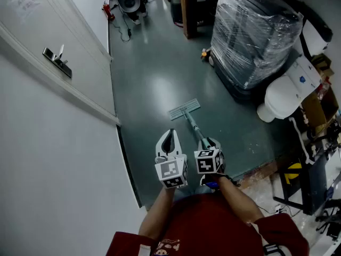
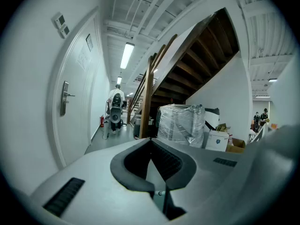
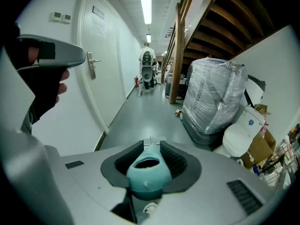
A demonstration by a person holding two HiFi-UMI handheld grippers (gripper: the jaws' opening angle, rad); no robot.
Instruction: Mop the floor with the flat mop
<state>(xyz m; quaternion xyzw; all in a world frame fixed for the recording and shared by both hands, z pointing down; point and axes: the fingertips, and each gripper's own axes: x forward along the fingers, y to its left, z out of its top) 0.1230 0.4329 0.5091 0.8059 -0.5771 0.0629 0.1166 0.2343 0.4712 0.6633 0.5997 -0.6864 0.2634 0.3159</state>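
Observation:
The flat mop's pale head (image 1: pixel 184 110) lies on the dark green floor (image 1: pixel 154 73) just ahead of me. Its teal handle (image 1: pixel 195 127) slopes back to my right gripper (image 1: pixel 206 142), which is shut on it. In the right gripper view the handle's teal end (image 3: pixel 149 170) sits between the dark pads (image 3: pixel 180 164), with the mop head (image 3: pixel 153 140) showing beyond. My left gripper (image 1: pixel 169 138) is beside the right one, to the left of the handle and apart from it. Its jaws are shut with nothing between them (image 2: pixel 152 146).
A white door (image 1: pixel 58 31) with a metal lever (image 1: pixel 56 60) lines the left wall. A plastic-wrapped pallet load (image 1: pixel 257 32) and a white toilet (image 1: pixel 285 95) stand at the right. A floor machine (image 1: pixel 129 0) and a person (image 3: pixel 146 60) are far down the corridor.

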